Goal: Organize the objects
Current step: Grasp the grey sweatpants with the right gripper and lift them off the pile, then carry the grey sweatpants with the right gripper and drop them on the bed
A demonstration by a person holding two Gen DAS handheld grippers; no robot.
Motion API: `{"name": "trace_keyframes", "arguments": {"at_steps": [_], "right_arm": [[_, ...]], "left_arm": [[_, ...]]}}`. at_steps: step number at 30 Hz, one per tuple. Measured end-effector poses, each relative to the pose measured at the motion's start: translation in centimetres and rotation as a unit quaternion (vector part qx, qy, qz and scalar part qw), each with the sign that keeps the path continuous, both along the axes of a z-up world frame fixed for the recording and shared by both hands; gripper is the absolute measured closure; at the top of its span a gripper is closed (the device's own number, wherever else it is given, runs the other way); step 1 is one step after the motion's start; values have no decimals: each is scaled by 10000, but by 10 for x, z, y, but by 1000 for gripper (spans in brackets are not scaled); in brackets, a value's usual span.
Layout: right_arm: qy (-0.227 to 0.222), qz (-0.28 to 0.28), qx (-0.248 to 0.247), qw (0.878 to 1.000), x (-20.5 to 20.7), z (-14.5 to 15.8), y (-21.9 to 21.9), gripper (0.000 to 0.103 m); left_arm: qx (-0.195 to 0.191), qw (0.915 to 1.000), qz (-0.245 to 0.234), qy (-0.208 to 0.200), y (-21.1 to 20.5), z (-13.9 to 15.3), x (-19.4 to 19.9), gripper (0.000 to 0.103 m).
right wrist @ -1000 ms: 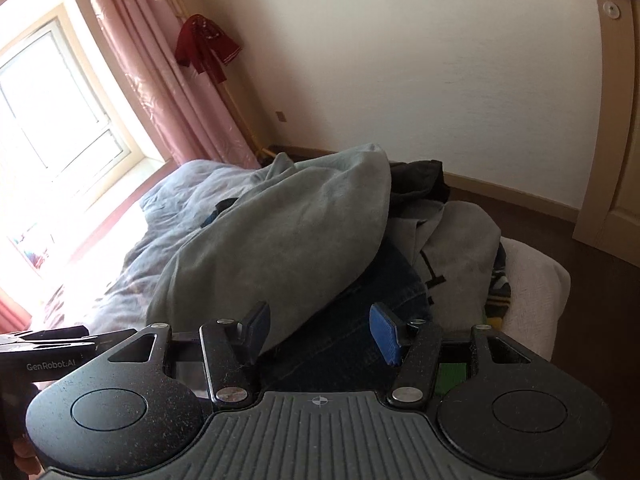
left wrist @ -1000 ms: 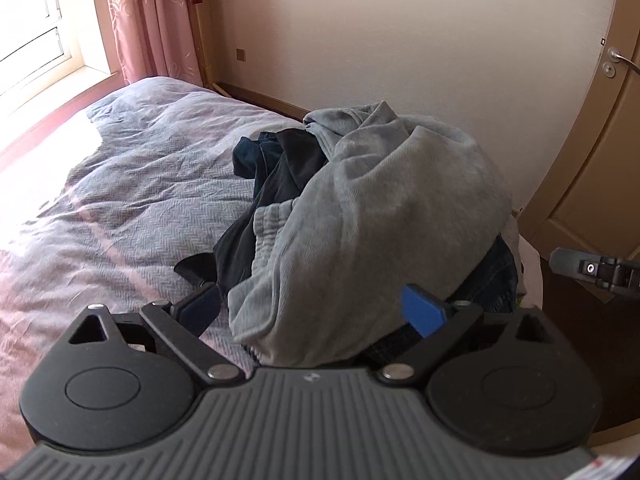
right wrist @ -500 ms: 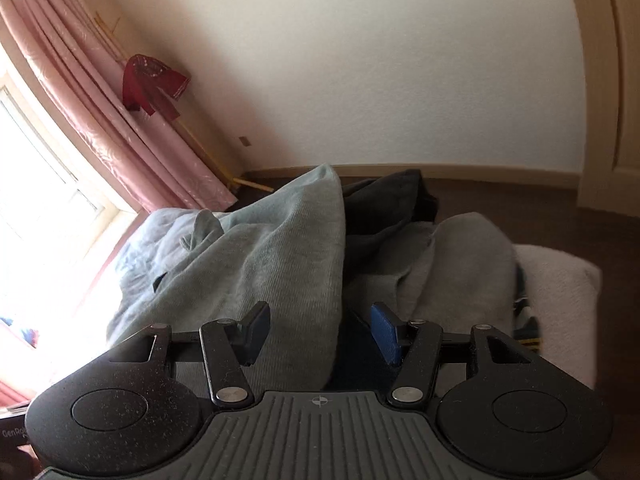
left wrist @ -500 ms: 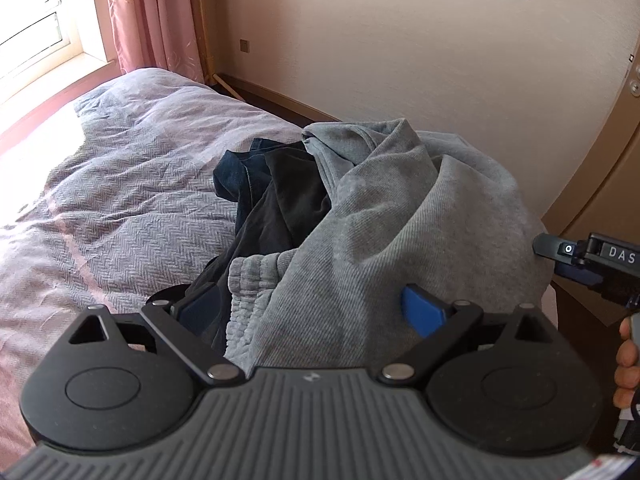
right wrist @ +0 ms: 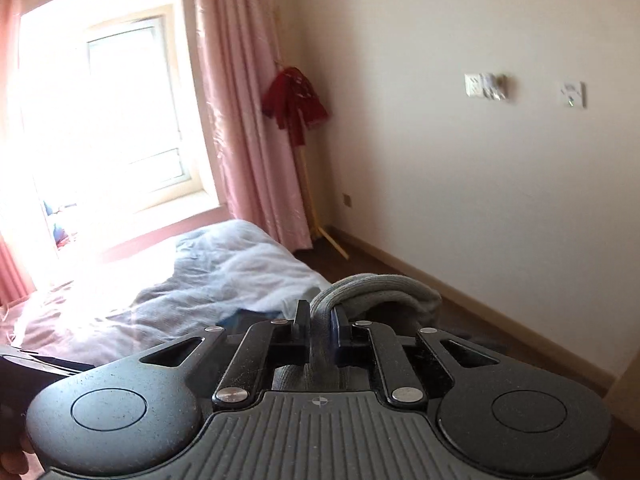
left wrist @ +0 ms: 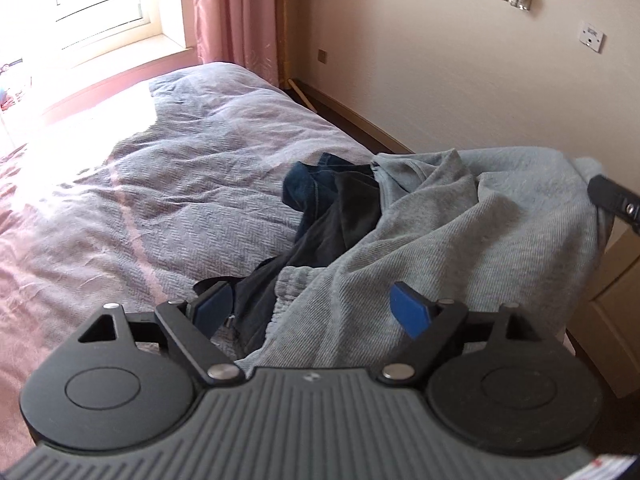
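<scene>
A grey sweatshirt (left wrist: 460, 240) lies heaped on the bed's right end, over dark blue jeans (left wrist: 308, 188) and a black garment (left wrist: 352, 208). My left gripper (left wrist: 312, 308) is open and hovers over the sweatshirt's near hem. My right gripper (right wrist: 320, 320) is shut on a fold of the grey sweatshirt (right wrist: 376, 288) and holds it raised. One right gripper finger (left wrist: 616, 200) shows at the right edge of the left wrist view, at the sweatshirt's lifted far side.
The bed (left wrist: 180, 184) has a grey and pink cover and runs left toward a bright window (right wrist: 100, 120) with pink curtains (right wrist: 244, 120). A red garment (right wrist: 296, 100) hangs on a stand by the cream wall (right wrist: 480, 200). Wooden floor lies right of the bed.
My right gripper has shut on the grey sweatshirt and lifted it, swinging up toward the window. My left gripper stayed open and pulled back a little.
</scene>
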State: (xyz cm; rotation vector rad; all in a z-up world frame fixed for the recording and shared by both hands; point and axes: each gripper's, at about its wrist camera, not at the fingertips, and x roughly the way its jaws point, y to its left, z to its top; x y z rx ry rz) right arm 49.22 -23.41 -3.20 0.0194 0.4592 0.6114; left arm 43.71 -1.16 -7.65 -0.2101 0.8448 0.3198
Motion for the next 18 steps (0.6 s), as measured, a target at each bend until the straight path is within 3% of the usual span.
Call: {"name": "trace_keyframes", "arguments": {"at_steps": [2, 6, 11, 15, 18], "right_arm": [[-253, 248, 114, 9993, -11, 14, 12, 102], [-24, 620, 560, 9965, -16, 32, 29, 102], [-237, 1206, 815, 9891, -42, 69, 67, 102], [-511, 1915, 1105, 9739, -79, 111, 117, 102], [-732, 2533, 1297, 9559, -124, 138, 159, 102]], "left_arm": [[-32, 9997, 226, -23, 13, 6, -16, 19], [-70, 9973, 711, -153, 38, 20, -56, 19], [-63, 9921, 1193, -378, 74, 40, -113, 19], [-12, 9857, 1559, -632, 109, 57, -174, 19], [40, 9793, 1845, -835, 141, 71, -234, 19]]}}
